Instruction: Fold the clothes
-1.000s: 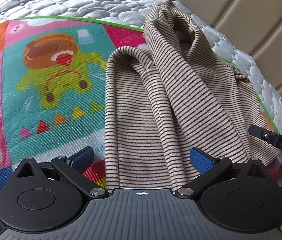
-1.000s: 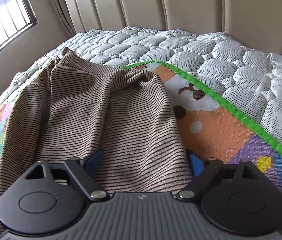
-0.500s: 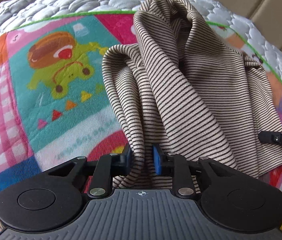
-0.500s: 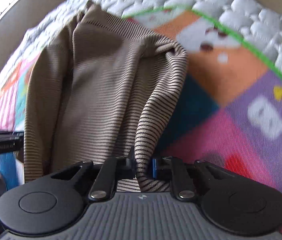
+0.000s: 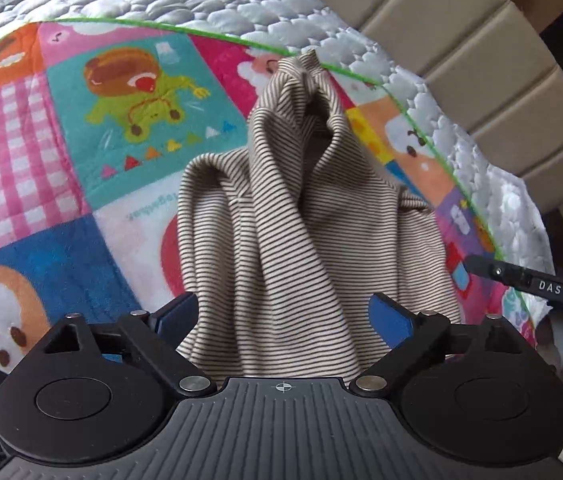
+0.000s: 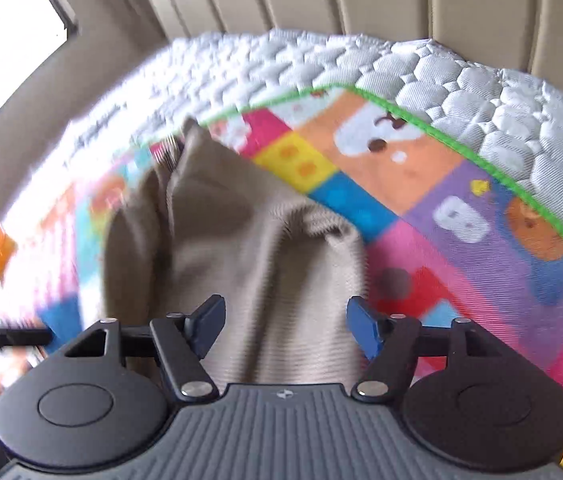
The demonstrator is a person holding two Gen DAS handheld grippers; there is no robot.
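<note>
Both tongs apparently straddling garment (image 5: 301,240)

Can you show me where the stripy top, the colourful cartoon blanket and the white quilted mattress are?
Striped top (image 5: 301,240): left wrist view, on its bunched middle.
Cartoon blanket (image 5: 81,168): left wrist view, on a teal patch.
Quilted mattress (image 6: 461,80): right wrist view, on bare quilting beyond the green edge.

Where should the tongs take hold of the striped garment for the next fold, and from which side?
Probably at the near hem of the striped garment, one corner each. That edge lies flat on the cartoon blanket right before the open left tongs and open right tongs, while the far end is bunched into a peak. Come in low from the near side.
</note>
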